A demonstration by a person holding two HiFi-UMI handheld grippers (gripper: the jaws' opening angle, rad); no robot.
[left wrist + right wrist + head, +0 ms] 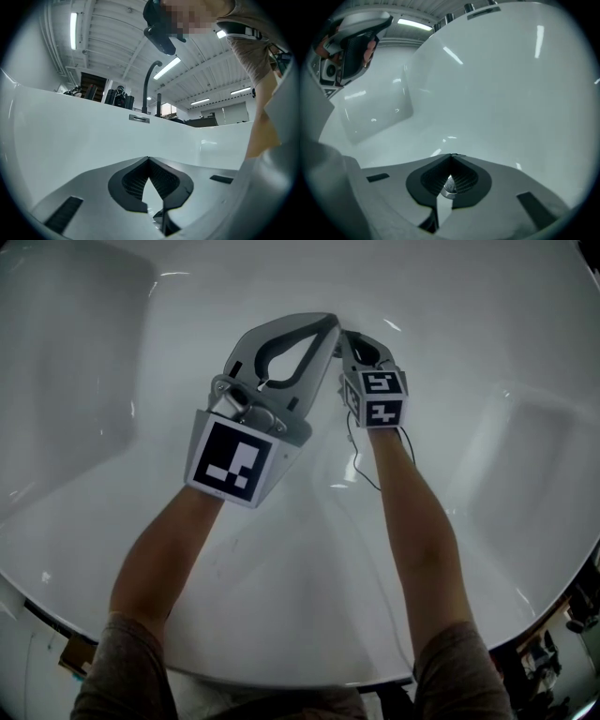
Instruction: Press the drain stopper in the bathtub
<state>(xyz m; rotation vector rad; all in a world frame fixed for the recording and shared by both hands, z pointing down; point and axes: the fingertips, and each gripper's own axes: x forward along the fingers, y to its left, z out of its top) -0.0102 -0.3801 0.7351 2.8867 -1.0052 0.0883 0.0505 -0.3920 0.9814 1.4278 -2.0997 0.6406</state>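
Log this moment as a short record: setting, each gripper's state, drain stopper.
setting: white bathtub, both grippers inside it
left gripper: jaws together, empty, aimed at the tub wall below the faucet
right gripper: jaws together, aimed at the tub floor
drain stopper: shiny metal, seen through the gap behind the right gripper's tips; contact cannot be told

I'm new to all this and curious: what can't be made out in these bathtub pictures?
1. Drain stopper: in the head view, covered by the left hand-held gripper and right hand-held gripper.
2. Whether anything touches it: the right gripper view shows only a shiny sliver behind shut jaws.
3. Bathtub floor: left gripper view, blocked by that gripper's own body.
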